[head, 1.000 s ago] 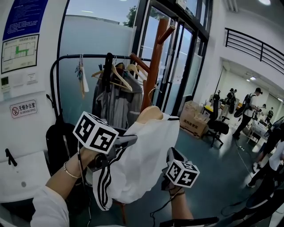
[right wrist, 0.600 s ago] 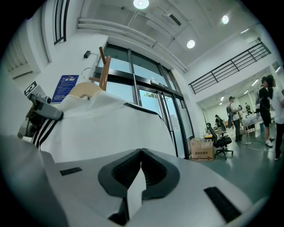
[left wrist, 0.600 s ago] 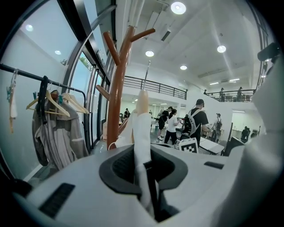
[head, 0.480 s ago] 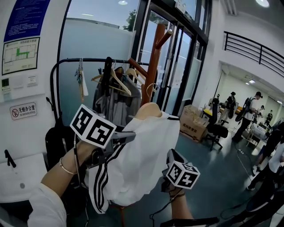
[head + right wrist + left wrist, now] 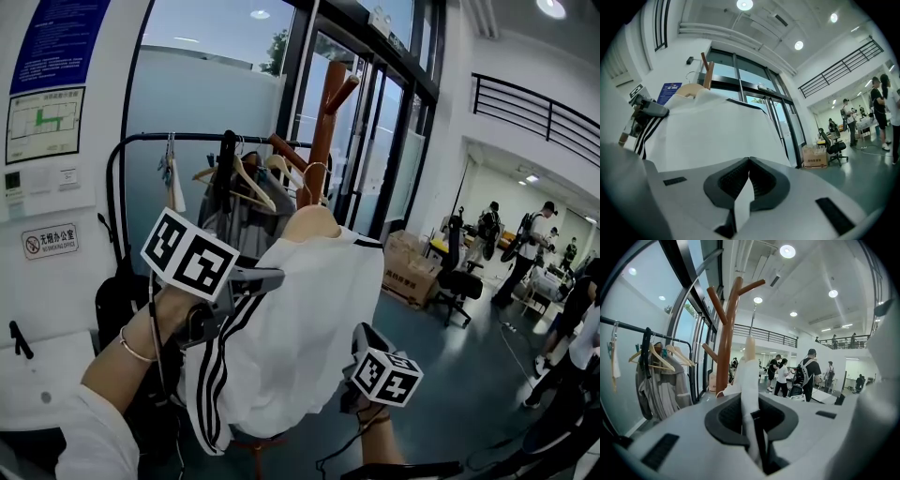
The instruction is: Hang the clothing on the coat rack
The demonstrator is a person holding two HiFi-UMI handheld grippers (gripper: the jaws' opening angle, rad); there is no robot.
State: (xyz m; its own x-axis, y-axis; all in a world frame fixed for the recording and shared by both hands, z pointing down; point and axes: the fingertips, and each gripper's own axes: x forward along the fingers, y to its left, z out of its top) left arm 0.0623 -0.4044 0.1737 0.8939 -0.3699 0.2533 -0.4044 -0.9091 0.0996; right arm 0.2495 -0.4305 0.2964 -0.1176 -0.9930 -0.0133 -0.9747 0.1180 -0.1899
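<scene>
A tall glazed door front with dark frames (image 5: 375,141) fills the background, and people stand far off in the hall to the right. Against the wall on the left a black clothes rail (image 5: 187,138) carries several wooden hangers and a grey garment (image 5: 246,220). Just beside it rises the brown wooden coat rack (image 5: 323,122), a post with angled pegs branching off near the top. In front of the rack and below its pegs, a white top (image 5: 300,328) with black stripes down the sleeve is held up in the air between the two grippers, apart from the rack as far as the head view shows. It is draped over a pale wooden hanger (image 5: 309,223), whose wire hook (image 5: 316,172) stands up in front of the post, level with the lower pegs. Stacked cardboard boxes (image 5: 412,262) and a black office chair (image 5: 459,272) stand on the floor further right. The left gripper (image 5: 258,279) is at the striped shoulder, its jaws pinched on the white cloth and black trim there; its own view shows the fabric running up from the jaws to the hanger's end. The right gripper (image 5: 351,373) sits lower, at the top's right-hand edge, its jaws pressed together on a thin fold of the white cloth.
</scene>
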